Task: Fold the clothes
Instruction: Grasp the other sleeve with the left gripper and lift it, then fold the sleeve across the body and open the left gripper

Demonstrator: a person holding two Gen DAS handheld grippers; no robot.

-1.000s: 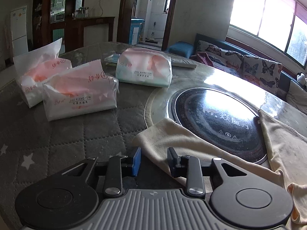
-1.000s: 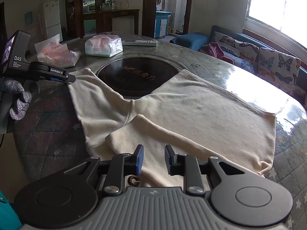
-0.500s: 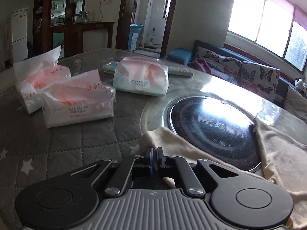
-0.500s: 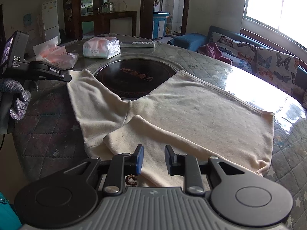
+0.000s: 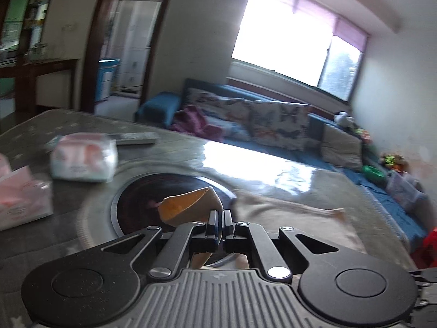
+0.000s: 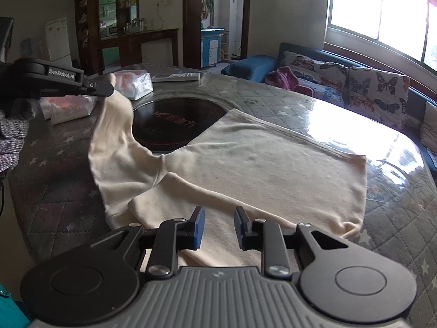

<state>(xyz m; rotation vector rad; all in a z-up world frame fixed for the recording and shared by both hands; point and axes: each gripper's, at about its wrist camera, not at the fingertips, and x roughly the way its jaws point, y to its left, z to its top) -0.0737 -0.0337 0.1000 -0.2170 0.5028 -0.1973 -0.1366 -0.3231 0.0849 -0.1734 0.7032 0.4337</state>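
Observation:
A cream garment (image 6: 259, 158) lies spread across the round table (image 6: 273, 95), with one sleeve folded over near the front. My left gripper (image 5: 220, 214) is shut on the end of the other sleeve (image 5: 191, 205) and holds it raised above the black hob, and the picture is blurred. In the right wrist view the left gripper (image 6: 106, 88) is at the far left, with the lifted sleeve (image 6: 114, 125) hanging from it down to the table. My right gripper (image 6: 218, 218) hovers low over the folded sleeve, open, with nothing between its blue pads (image 6: 198, 227).
A round black hob (image 6: 174, 125) is set in the table's middle, partly under the garment. Tissue packs (image 5: 83, 161) (image 6: 71, 106) and a remote (image 6: 177, 76) lie at the far left. A gloved hand (image 6: 13, 131) holds the left gripper. A sofa (image 6: 355, 82) runs along the window.
My left gripper closed on the sleeve's end, then rose and swung right, lifting the sleeve off the table. The right gripper stayed open and crept slightly forward.

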